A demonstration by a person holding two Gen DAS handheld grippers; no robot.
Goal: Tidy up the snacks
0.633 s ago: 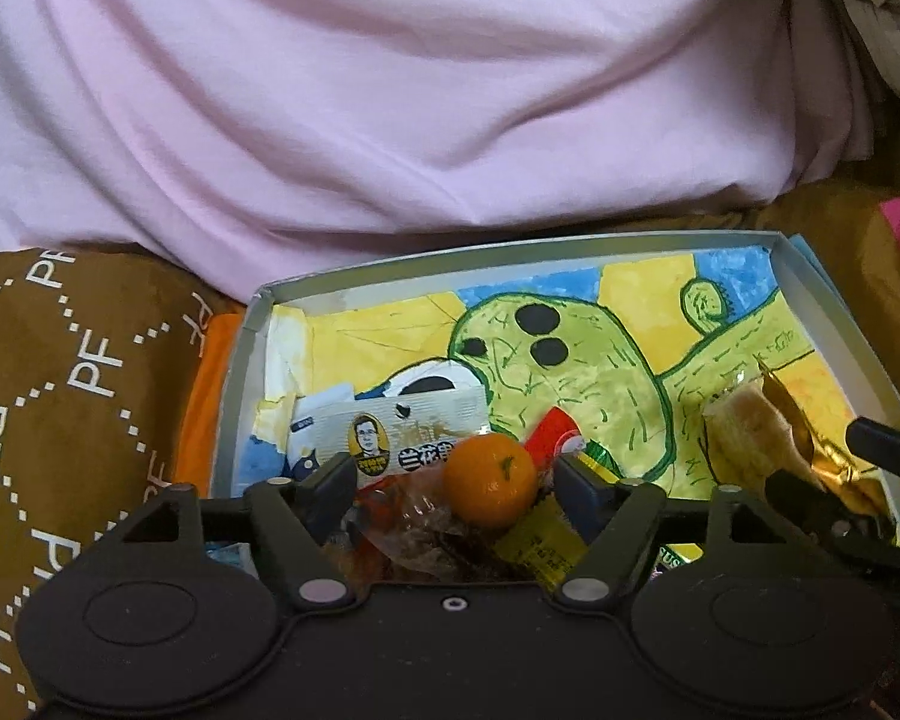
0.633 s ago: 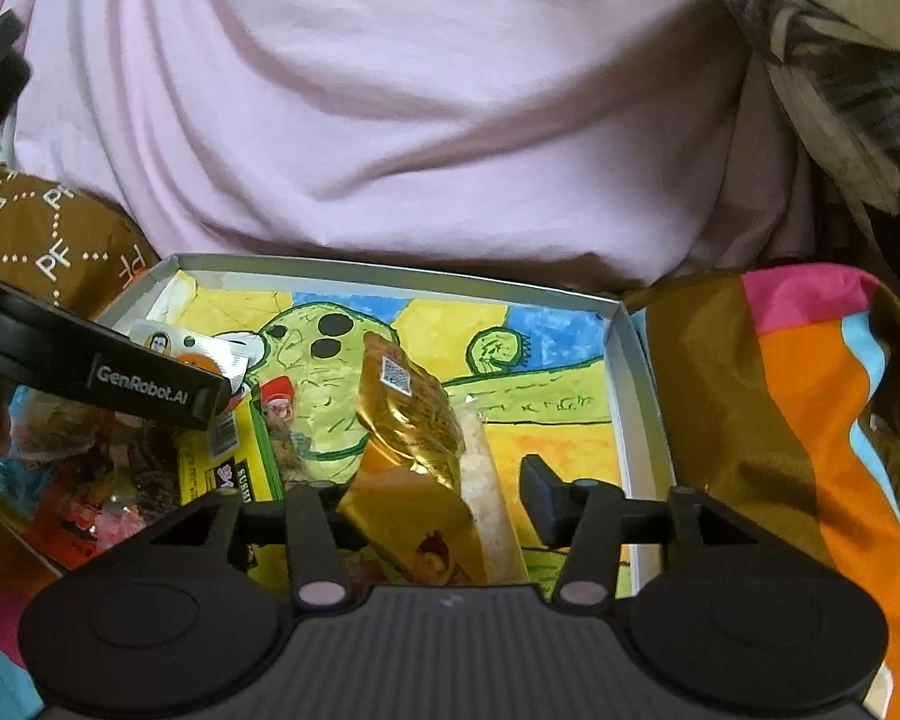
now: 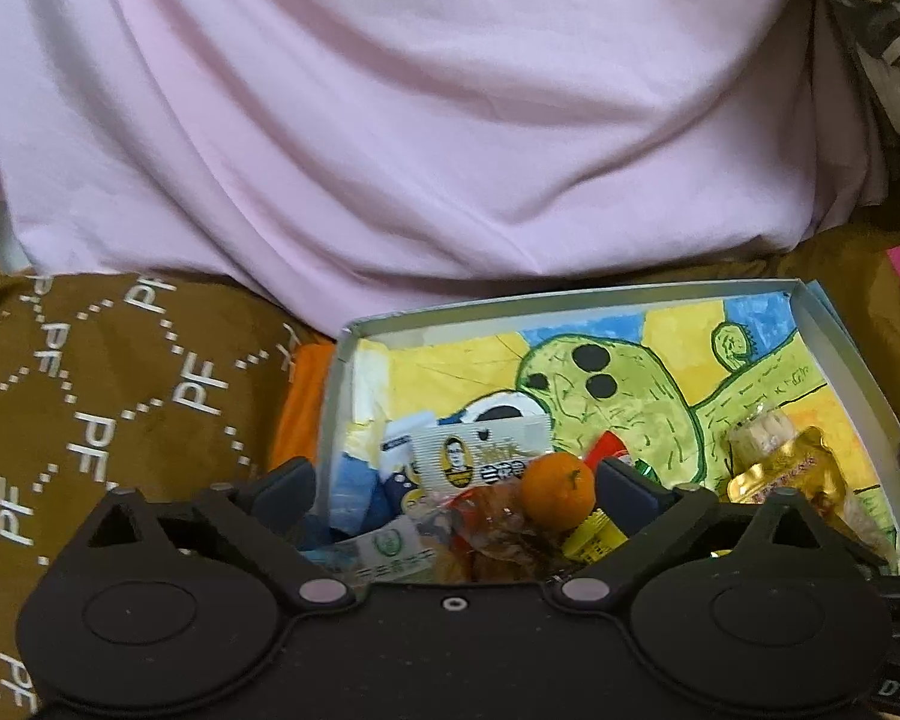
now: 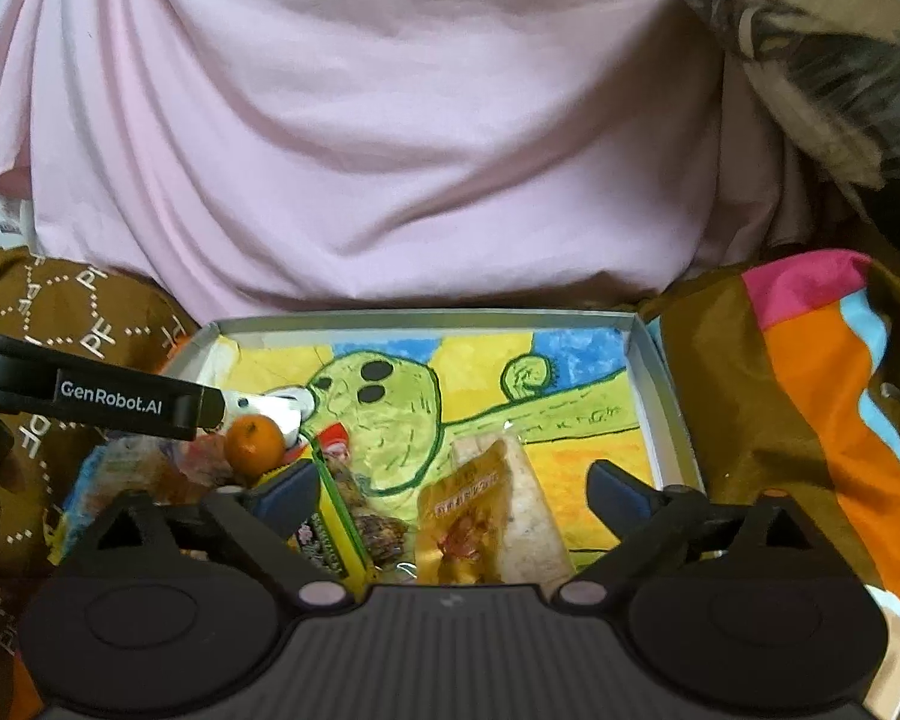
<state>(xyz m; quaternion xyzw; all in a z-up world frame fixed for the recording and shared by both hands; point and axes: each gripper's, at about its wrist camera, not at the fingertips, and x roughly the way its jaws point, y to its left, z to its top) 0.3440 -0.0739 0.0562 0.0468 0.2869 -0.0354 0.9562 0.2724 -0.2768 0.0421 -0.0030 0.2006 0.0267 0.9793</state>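
Observation:
A shallow white box (image 3: 630, 294) with a green cactus drawing on its floor lies on the bed; it also shows in the right wrist view (image 4: 426, 317). Snacks pile in its near left: an orange mandarin (image 3: 558, 489) (image 4: 253, 444), a white sachet with a man's face (image 3: 480, 456), a yellow-green packet (image 4: 333, 534). A gold-wrapped snack (image 3: 780, 471) (image 4: 486, 516) lies flat at the near right. My left gripper (image 3: 456, 492) is open above the pile, holding nothing. My right gripper (image 4: 453, 492) is open, the gold snack lying loose between its fingers.
A pink sheet (image 3: 420, 120) bulges behind the box. A brown PF-patterned cloth (image 3: 90, 396) lies left and a brown, orange and pink striped cloth (image 4: 810, 420) right. The left gripper's body (image 4: 90, 399) crosses the right wrist view at the box's left.
The right gripper's fingers have opened wide and the gold snack has dropped flat onto the box floor. Both grippers have pulled back and up; the box sits lower in both views.

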